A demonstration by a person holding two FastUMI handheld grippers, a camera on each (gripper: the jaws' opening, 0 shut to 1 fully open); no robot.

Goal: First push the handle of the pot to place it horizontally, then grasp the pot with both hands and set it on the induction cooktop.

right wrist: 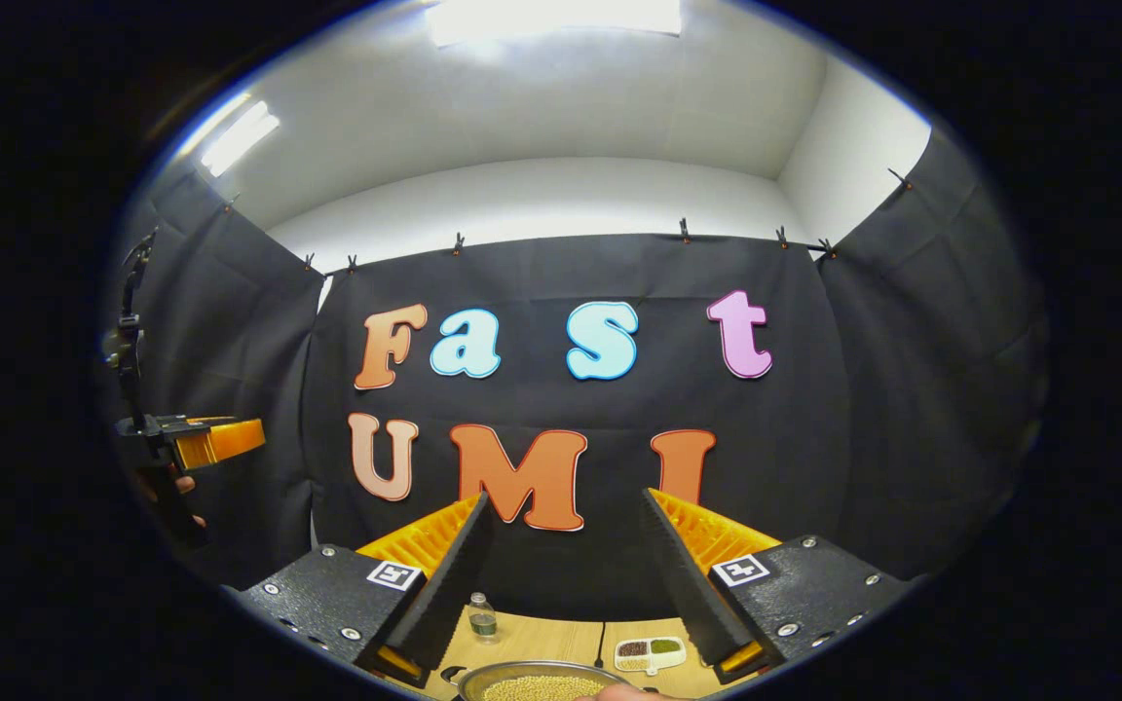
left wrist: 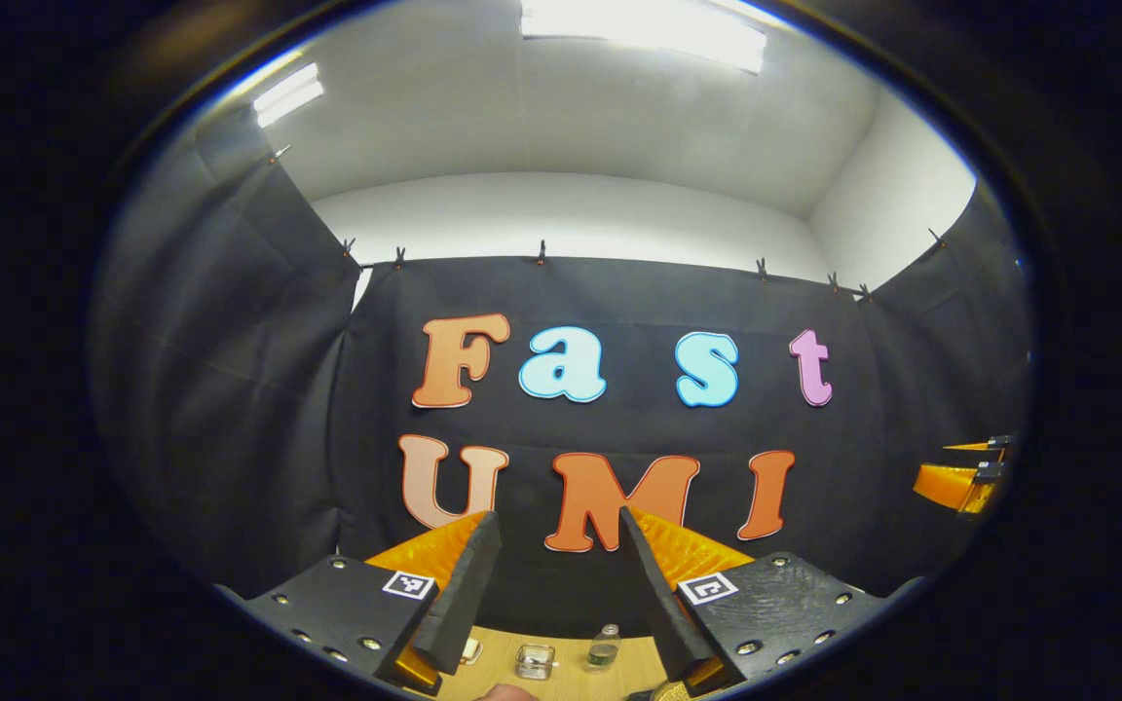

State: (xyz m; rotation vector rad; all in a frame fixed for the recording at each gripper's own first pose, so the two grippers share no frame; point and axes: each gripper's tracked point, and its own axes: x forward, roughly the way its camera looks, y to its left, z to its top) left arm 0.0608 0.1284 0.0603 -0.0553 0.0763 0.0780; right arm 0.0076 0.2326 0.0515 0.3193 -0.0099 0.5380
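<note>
In the right gripper view, the metal pot [right wrist: 534, 679] peeks in at the bottom edge, holding pale yellow grains, with a dark stub on its left rim. My right gripper [right wrist: 566, 495] is held high above it, pointing at the booth wall, open and with nothing between its fingers. My left gripper [left wrist: 559, 514] is also raised and open, with nothing in it, and the wooden table [left wrist: 561, 672] lies far below it. Each gripper sees the other out to the side: the left gripper [right wrist: 201, 443] in a hand, and the right gripper [left wrist: 965, 479].
On the table's far side stand a small bottle [right wrist: 482, 616], also seen as the bottle [left wrist: 604, 647], a small glass container [left wrist: 534, 662] and a white divided dish [right wrist: 651, 653] of dark and green beans. A thin cable [right wrist: 602, 643] runs along the table. Black cloth walls enclose the booth.
</note>
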